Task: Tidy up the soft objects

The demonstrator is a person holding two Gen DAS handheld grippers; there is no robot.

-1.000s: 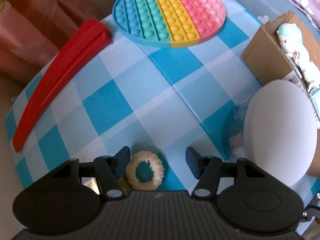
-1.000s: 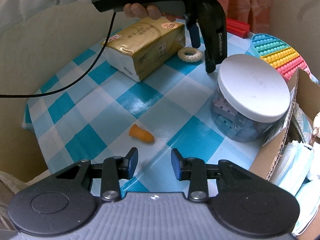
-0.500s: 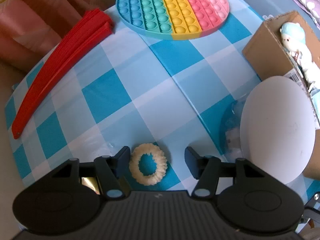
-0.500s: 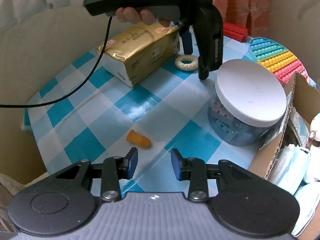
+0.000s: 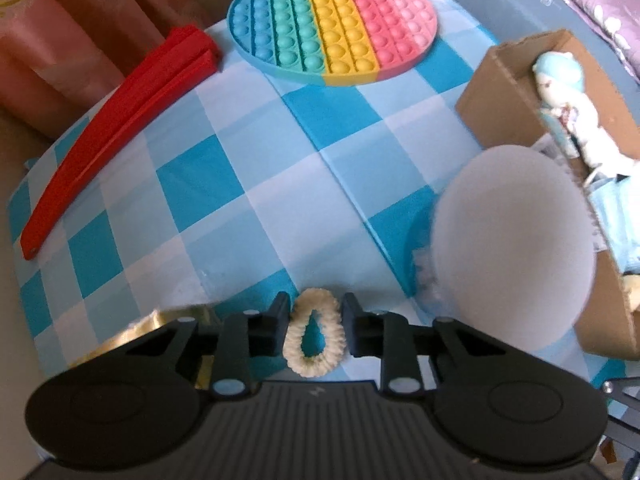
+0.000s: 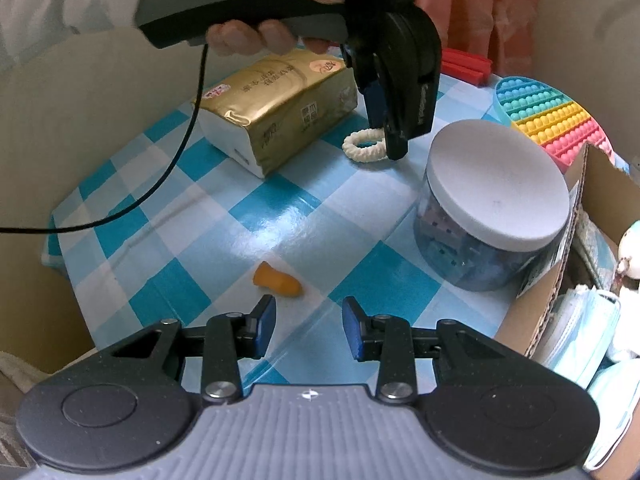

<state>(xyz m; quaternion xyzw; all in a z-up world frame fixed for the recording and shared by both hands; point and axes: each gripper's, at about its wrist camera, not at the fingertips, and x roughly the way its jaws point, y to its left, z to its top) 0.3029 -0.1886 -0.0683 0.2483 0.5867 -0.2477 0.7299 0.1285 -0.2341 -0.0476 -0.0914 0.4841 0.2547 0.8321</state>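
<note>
Item: cream hair tie (image 5: 314,334), bottom centre of left-wrist view. Soft, light, squashes oval; grip across ring. L gripper (image 5: 313,330) clamped on it; R gripper (image 6: 308,322) fingers apart, empty.

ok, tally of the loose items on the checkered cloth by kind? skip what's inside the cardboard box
Hair tie: 1, pinched in the left gripper
Tissue pack: 1
Lidded jar: 1
Pop-it mat: 1
Red strip: 1
Orange earplug: 1
Total: 6
</note>
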